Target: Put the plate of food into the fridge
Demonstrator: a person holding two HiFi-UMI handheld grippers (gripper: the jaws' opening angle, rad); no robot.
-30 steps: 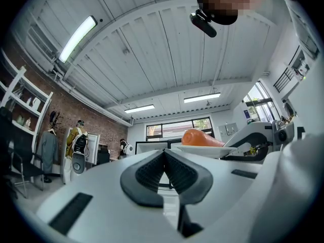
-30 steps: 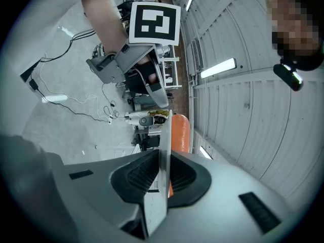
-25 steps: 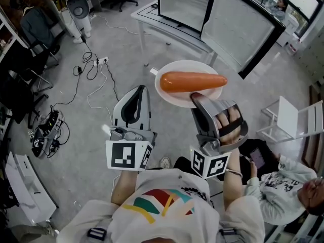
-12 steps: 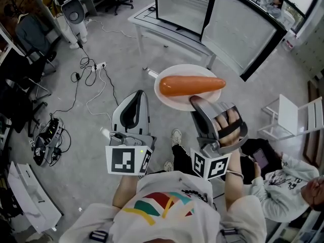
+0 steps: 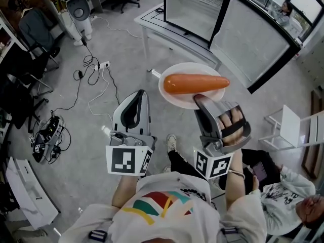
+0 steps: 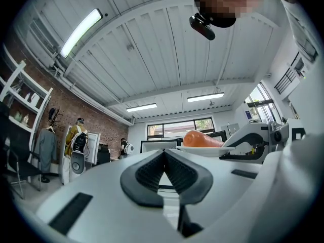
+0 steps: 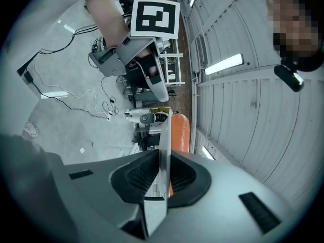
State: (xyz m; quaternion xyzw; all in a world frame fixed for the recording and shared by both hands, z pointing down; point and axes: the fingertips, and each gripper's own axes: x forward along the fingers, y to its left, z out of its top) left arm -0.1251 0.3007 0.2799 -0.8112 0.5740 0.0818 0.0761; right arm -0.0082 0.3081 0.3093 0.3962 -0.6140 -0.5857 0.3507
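White round plate, loaded with a long smooth orange piece of food, hangs in the air in front of the person. It is over the grey floor and short of the white table on which the black-framed glass-fronted fridge stands.

The right gripper carries it, its jaws pinched onto the near rim. The right gripper view shows the plate's thin white edge running straight between the ribbed pads. With only the rim gripped, the whole plate juts forward unsupported. It is held roughly level, which I judge is what stops the rounded food from rolling. The food lies crosswise just beyond the jaw tips and they do not touch it.

The left gripper rides to the left, near the plate but apart from it. Its jaws are closed on each other with nothing between them, and it seems free to steady the plate if needed.

The fridge's door stands swung open to the right, so the interior faces the person. The step in hand looks like the carry towards it, with the placing not yet done. Any tilt of the wrist could send the food off the plate.
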